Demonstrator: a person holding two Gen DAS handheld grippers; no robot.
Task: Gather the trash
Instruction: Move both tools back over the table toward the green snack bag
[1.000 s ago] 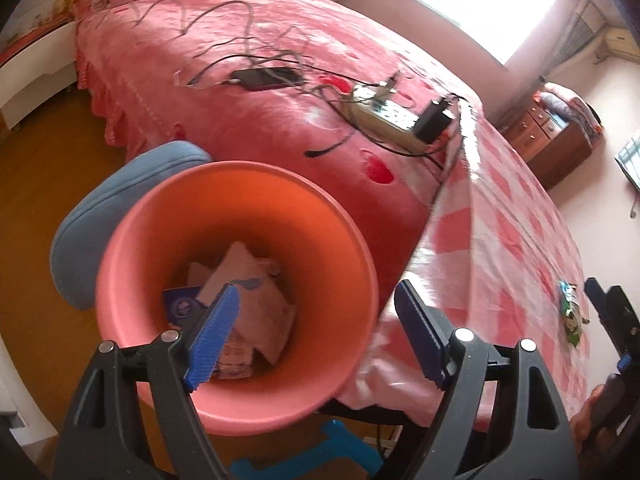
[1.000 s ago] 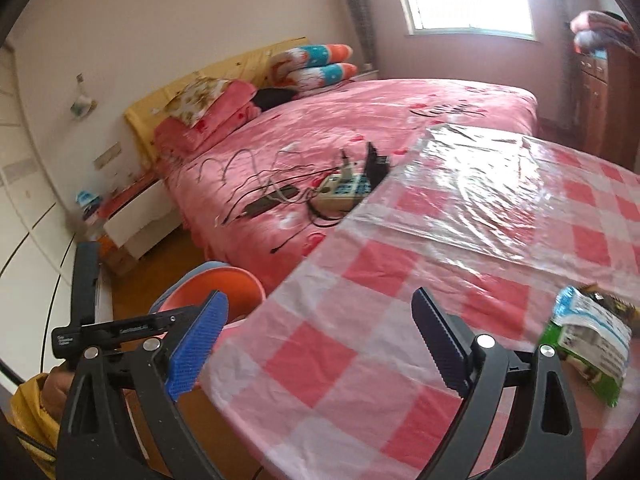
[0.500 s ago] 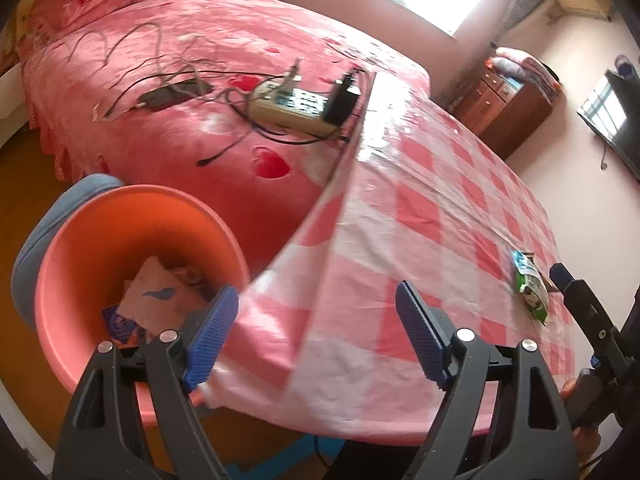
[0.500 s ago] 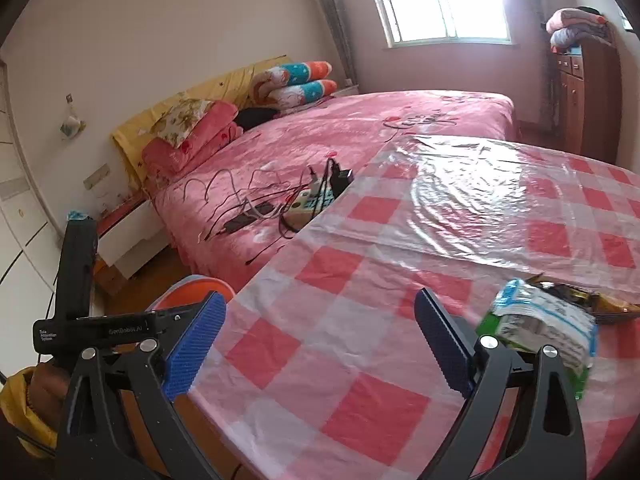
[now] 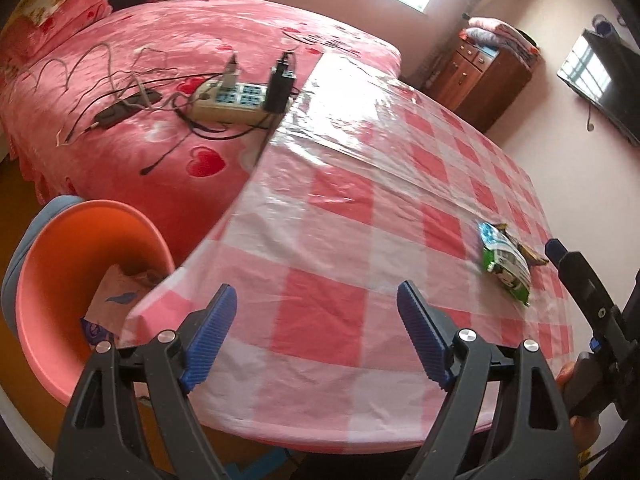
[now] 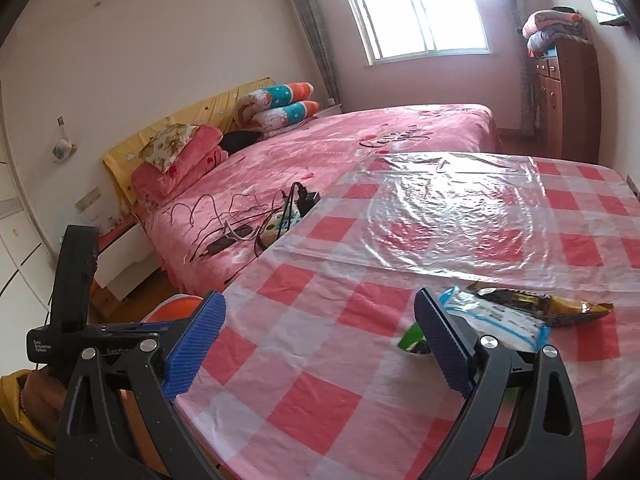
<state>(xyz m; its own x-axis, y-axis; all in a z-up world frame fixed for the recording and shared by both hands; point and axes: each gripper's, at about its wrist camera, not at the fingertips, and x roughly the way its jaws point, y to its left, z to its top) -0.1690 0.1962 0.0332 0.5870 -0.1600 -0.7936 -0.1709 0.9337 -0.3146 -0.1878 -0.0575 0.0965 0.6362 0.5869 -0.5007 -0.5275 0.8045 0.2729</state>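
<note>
A green, white and blue snack wrapper [image 5: 505,261] lies on the pink checked table [image 5: 360,216], with a dark brown-yellow wrapper [image 5: 529,253] beside it. In the right wrist view the same wrapper [image 6: 496,320] and the brown one [image 6: 540,303] lie just past my right finger. My right gripper [image 6: 320,344] is open and empty above the table's near edge. My left gripper [image 5: 316,336] is open and empty over the table's corner. An orange bin [image 5: 60,264] with paper trash inside stands on the floor at lower left.
A pink bed [image 5: 160,80] carries a power strip [image 5: 228,100], a charger and tangled cables. A blue stool [image 5: 24,248] sits behind the bin. A wooden dresser [image 5: 488,76] stands at the far wall. A clear plastic sheet [image 6: 452,216] covers the table's far part.
My left gripper has swung right from above the bin to over the table. My right gripper has moved closer to the wrappers. Both stayed open.
</note>
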